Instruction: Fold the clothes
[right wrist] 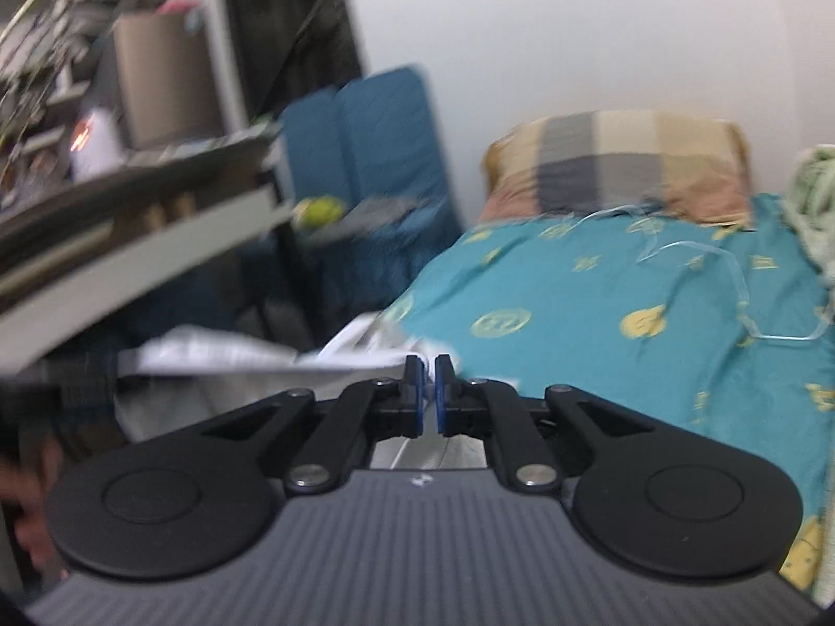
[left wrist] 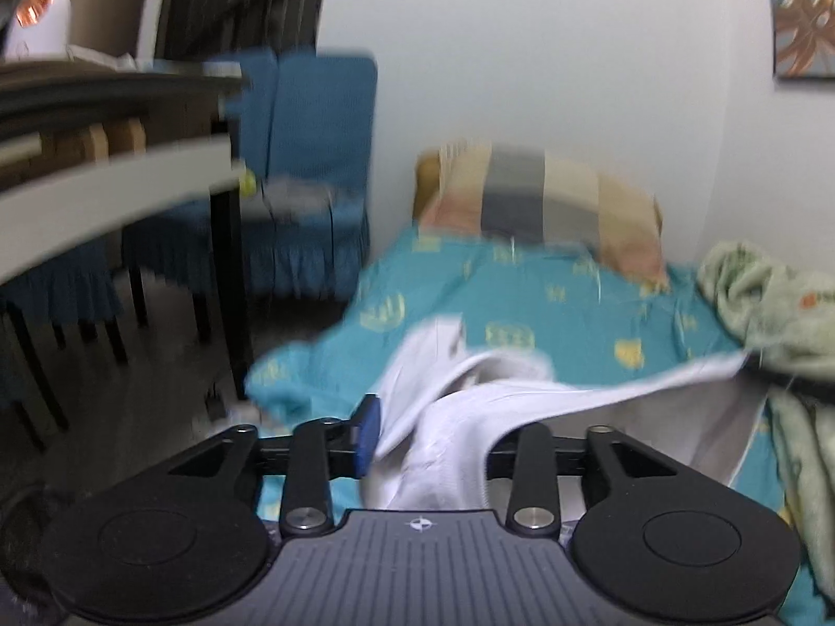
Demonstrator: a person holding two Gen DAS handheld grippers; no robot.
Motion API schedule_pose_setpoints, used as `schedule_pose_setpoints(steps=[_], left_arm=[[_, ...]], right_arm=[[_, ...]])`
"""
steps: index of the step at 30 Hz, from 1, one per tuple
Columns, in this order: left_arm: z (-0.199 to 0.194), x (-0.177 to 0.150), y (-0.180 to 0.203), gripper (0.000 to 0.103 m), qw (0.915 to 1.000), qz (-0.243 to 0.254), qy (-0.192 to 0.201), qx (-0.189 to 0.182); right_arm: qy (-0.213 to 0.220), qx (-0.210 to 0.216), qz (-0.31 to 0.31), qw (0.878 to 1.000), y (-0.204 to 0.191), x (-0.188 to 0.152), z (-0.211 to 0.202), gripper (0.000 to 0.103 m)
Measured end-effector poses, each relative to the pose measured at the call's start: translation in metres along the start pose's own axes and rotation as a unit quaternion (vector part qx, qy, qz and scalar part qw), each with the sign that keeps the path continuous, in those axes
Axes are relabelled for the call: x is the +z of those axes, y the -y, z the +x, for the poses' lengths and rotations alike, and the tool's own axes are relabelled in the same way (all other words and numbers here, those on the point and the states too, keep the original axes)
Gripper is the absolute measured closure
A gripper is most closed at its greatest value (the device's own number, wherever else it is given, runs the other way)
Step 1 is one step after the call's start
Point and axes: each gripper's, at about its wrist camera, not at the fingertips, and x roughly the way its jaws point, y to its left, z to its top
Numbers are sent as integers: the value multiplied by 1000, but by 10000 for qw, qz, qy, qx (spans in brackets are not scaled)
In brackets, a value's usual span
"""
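Observation:
A white garment (left wrist: 469, 407) hangs stretched over a bed with a teal patterned sheet (left wrist: 574, 302). My left gripper (left wrist: 428, 438) is shut on a bunched part of the white garment; the cloth covers its right finger, and only the blue left pad (left wrist: 368, 433) shows. My right gripper (right wrist: 428, 391) is shut on another edge of the white garment (right wrist: 224, 352), which trails off to the left, past the side of the teal sheet (right wrist: 600, 287). Both views are motion-blurred.
A plaid pillow (left wrist: 543, 198) lies at the bed's head against the white wall. A pale green blanket (left wrist: 772, 302) is bunched at the right. A blue-covered chair (left wrist: 313, 167) and a dark table (left wrist: 104, 120) stand left of the bed.

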Motion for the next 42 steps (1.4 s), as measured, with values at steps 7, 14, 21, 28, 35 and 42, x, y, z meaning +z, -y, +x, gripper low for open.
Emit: schedule_pose_setpoints(steps=[7, 14, 21, 28, 35, 42], left_arm=[[17, -23, 24, 55, 9945, 835, -634, -27], [28, -38, 28, 69, 9874, 1149, -1091, 52], [13, -20, 17, 82, 9954, 599, -622, -412], [-17, 2, 4, 94, 9953, -39, 267, -931], [-30, 9, 1, 94, 9919, -272, 440, -1158], [-35, 7, 5, 94, 9906, -160, 520, -1258]], right_arm=[[564, -553, 717, 9943, 36, 16, -26, 96], [439, -303, 1461, 9878, 70, 12, -26, 100], [107, 185, 2202, 9752, 103, 3, -19, 100], [-507, 1377, 991, 9842, 43, -5, -5, 87], [-825, 1598, -296, 9832, -23, -31, 2, 54], [-735, 1366, 67, 9879, -33, -38, 16, 54]])
